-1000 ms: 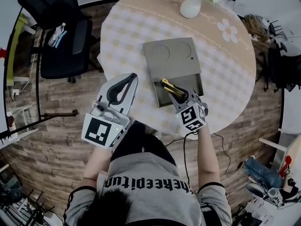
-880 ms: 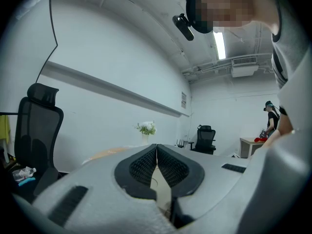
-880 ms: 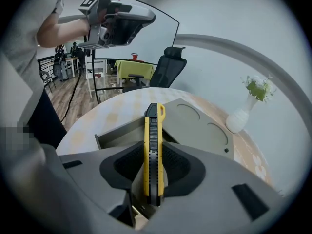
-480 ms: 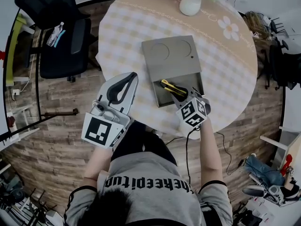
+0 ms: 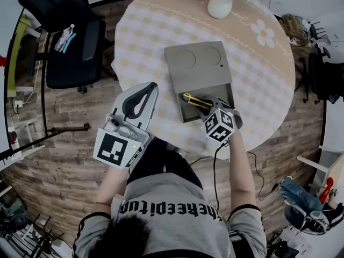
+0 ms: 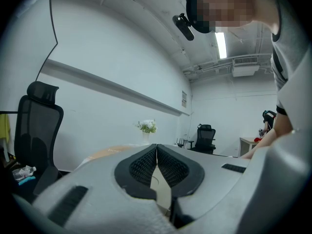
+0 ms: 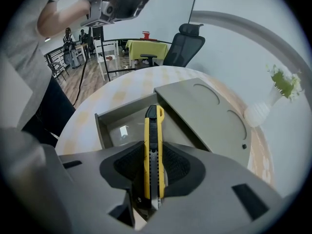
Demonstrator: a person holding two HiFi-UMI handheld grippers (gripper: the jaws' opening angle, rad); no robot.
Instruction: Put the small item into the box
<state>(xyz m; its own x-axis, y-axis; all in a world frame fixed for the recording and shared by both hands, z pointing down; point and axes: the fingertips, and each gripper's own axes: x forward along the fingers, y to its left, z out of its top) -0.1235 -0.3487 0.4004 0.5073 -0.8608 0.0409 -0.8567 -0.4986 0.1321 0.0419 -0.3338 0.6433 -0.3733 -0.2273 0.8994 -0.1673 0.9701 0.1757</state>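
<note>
Head view is showing the right forearm [image 5: 236,165] reaching straight forward from the body, with the right tool [image 5: 208,110] hanging over the near end of the grey box [image 5: 181,110]. Right gripper view is showing that tool [image 7: 153,150] clenching a yellow and black utility knife [image 7: 153,126] by its rear half, the pads pressing both sides of the handle. From above, the utility knife [image 5: 194,101] is lying slantwise over the box's open compartment, its free end pointing far-left; whether it is touching the box floor cannot be told.

The left forearm [image 5: 110,184] is angling out to the front-left, keeping the left tool [image 5: 144,90] just off the near-left edge of the round surface [image 5: 145,42], above the wooden floor [image 5: 64,106]. Left gripper view is showing this tool [image 6: 157,152] with its jaws pressed together and nothing between them.

A lid [image 5: 198,66] is covering the box's far part, leaving only the near compartment open. The box is sitting close to the surface's near edge, with bare cloth on both sides. A white vase [image 5: 221,5] is standing well apart at the far edge.
</note>
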